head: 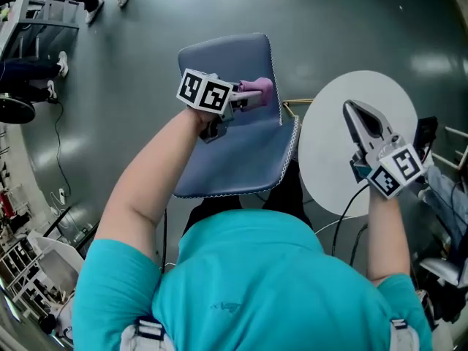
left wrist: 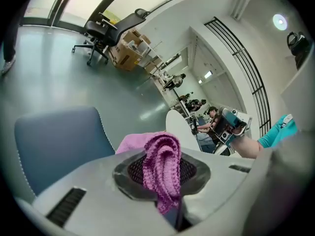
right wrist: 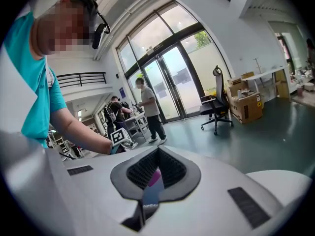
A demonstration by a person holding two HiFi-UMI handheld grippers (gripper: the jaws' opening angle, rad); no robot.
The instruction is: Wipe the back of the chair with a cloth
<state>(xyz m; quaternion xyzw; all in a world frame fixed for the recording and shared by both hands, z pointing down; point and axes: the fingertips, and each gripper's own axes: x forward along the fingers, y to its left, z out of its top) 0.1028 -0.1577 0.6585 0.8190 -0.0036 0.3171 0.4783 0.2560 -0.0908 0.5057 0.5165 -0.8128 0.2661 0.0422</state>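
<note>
Above a grey floor (head: 146,64) and blue chair (head: 227,152), the left gripper (head: 252,99) is clamped on a bunched fold of knitted cloth (left wrist: 165,156), which looks soft, light and limp. The right gripper (head: 352,110) is closed and empty.

The left claw (head: 254,98) hides part of the cloth (head: 263,87).

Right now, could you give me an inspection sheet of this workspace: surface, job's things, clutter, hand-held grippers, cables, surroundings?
Surface: grey floor; white round table, bare top.
Job's things: blue chair; purple cloth over it.
Clutter: cardboard boxes by the wall.
Grippers: left hand-held gripper shut on the cloth; right hand-held gripper shut, empty, above the table.
Cables: black cable on the floor.
Surroundings: office chair, glass doors, people in the background.
</note>
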